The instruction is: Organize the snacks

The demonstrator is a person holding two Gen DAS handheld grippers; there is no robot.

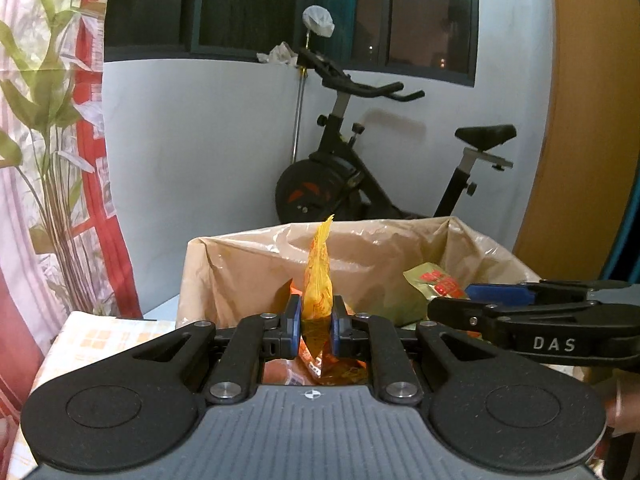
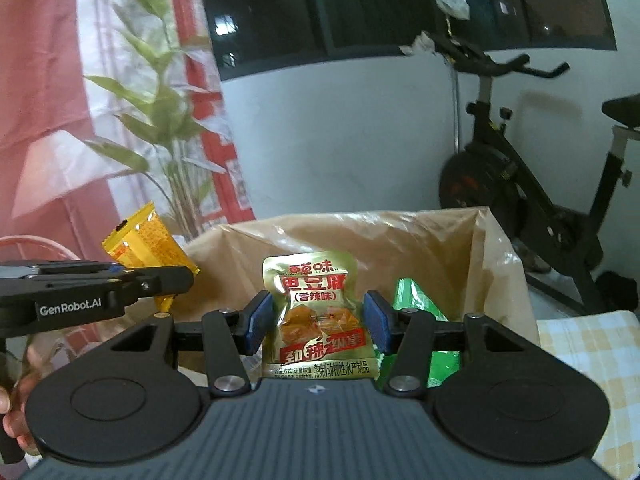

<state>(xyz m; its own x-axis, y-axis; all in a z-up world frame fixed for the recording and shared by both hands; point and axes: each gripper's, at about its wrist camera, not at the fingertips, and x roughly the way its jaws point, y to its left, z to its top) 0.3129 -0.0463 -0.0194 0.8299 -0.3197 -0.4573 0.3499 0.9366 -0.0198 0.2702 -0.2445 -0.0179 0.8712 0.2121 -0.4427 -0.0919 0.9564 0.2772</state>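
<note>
While the glossy gold foil snack packet with red lettering [image 2: 316,316] stands upright between the blue pads of the right gripper [image 2: 316,322], its long axis runs vertical and its printed face looks back at the camera; the jaws grasp it by its two side edges, held only partly wide; it hangs over the near rim of the cardboard box lined with tan plastic film [image 2: 400,240], whose open mouth lies just ahead and below. Just to the left, the crinkly orange-yellow plastic snack packet [image 1: 318,276] is pinched edge-on, upright, in the nearly closed jaws of the left gripper [image 1: 316,328], likewise over the box's near edge; both hands look about equally near the box. A green packet [image 2: 416,300] already lies inside; I judge the next move a short carry forward, then release. Beyond stands a black exercise bike [image 1: 360,176].
</note>
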